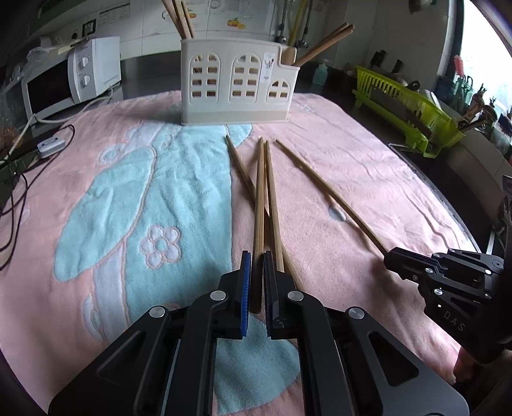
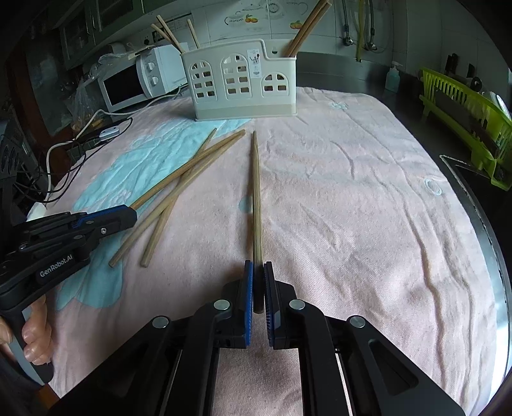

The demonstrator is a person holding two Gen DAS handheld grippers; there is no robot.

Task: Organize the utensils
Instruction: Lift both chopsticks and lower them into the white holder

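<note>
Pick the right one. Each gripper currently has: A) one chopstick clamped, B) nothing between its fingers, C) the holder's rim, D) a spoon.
A: the left gripper is shut on a chopstick from the towel pile, and the right gripper clamps a separate chopstick.

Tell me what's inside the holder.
Chopsticks poke up from the holder's left and right ends. Their lower parts are mostly hidden by its walls, and the middle section's contents cannot be seen.
</note>
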